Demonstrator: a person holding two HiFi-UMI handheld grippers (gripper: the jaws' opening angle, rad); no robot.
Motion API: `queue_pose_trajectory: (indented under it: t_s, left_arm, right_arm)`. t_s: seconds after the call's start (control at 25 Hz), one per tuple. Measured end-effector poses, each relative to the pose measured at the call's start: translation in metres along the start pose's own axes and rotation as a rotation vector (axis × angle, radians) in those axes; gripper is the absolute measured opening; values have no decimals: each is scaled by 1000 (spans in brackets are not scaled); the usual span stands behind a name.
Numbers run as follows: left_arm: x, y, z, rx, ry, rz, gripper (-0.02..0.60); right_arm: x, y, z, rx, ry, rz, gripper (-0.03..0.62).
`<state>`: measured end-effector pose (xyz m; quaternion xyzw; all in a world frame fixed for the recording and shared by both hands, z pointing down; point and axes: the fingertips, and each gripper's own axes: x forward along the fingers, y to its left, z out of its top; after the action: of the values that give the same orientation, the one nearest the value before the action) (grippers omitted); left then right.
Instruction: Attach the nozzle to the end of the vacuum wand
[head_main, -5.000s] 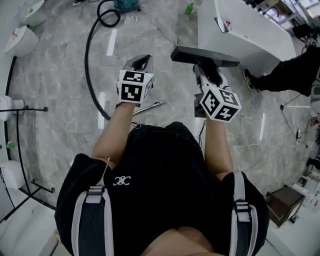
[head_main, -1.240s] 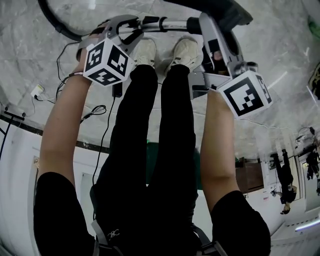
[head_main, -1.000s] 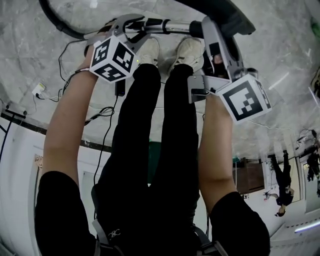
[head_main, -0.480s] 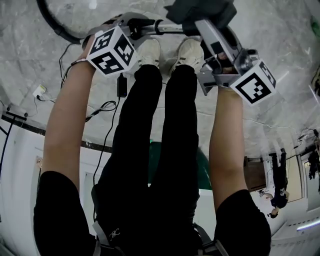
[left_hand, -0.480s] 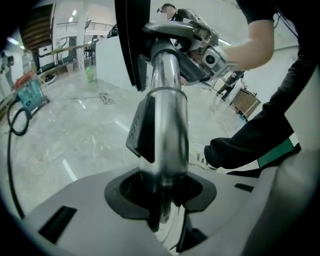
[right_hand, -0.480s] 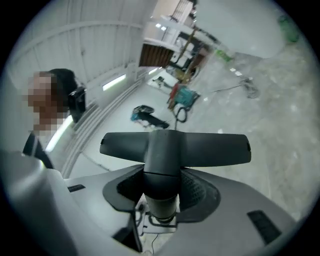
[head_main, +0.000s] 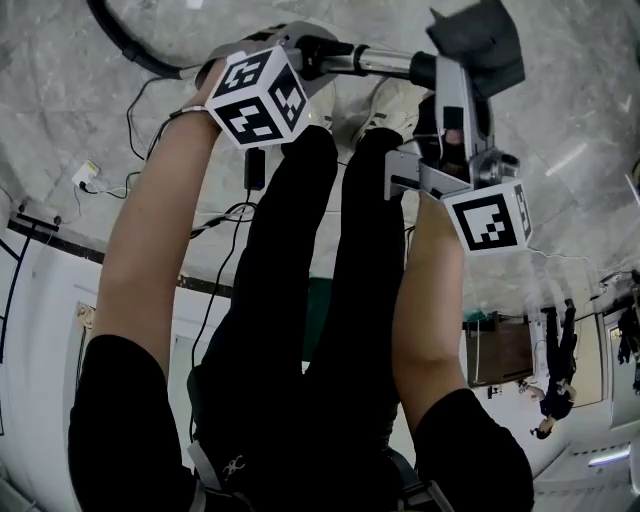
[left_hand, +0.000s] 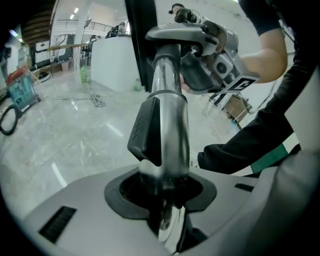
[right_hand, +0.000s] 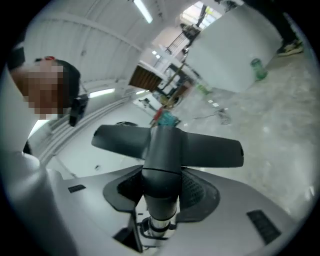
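The left hand-held gripper (left_hand: 162, 192) was clamped on the vacuum wand (left_hand: 170, 100), whose chrome tube passed up between its jaws. The right hand-held gripper (right_hand: 160, 195) held the nozzle (right_hand: 162, 155) by its dark neck. Its jaws were closing, with the pads against that neck.

In the head view, the vacuum wand ran level across the 12 o'clock zone, from the left hand-held gripper at 11 o'clock to the nozzle at 1 o'clock. The tube's end met the nozzle's neck; full seating could not be confirmed. Both items were held off the floor (head_main: 70, 110), over the person's pale shoes (head_main: 393, 100).

The floor was polished grey stone with a marble pattern. A black hose (head_main: 122, 42) curved out of the frame at 11 o'clock. A thin black cable (head_main: 215, 222) looped at 9 o'clock, beside the person's leg. A white wall (head_main: 40, 330) bordered the floor at 8 o'clock. A brown box (head_main: 497, 350) stood at 4 o'clock, with a second person (head_main: 556, 375) just beyond it.

In the left gripper view, a white counter (left_hand: 107, 62) stood at 11 o'clock. A green bottle (left_hand: 83, 75) stood on the floor beside it.
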<state>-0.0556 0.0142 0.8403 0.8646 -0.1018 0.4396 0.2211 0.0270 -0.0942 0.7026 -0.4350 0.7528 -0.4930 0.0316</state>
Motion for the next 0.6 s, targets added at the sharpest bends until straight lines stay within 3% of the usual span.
queue_pose_trajectory:
  t_s: [0.08,0.16,0.32,0.52,0.6]
  left_arm:
    - [-9,-4,10,21,-42,-78,144]
    - [-14,-4,19,29,-63,-105,130]
    - [-10,-2,24,13,-25,-71,126]
    - [0,0,17,32,31,-38,123]
    - [3,6,17,26,24,-25,123]
  right_arm:
    - [2,13,5,66,33,246,189]
    - [6,6,12,177,28,333,189]
    - [10,-9,15,219,95,176,187]
    - [17,-16,2,54,312,-205,181]
    - [23,-16,2,14,349,-214,183]
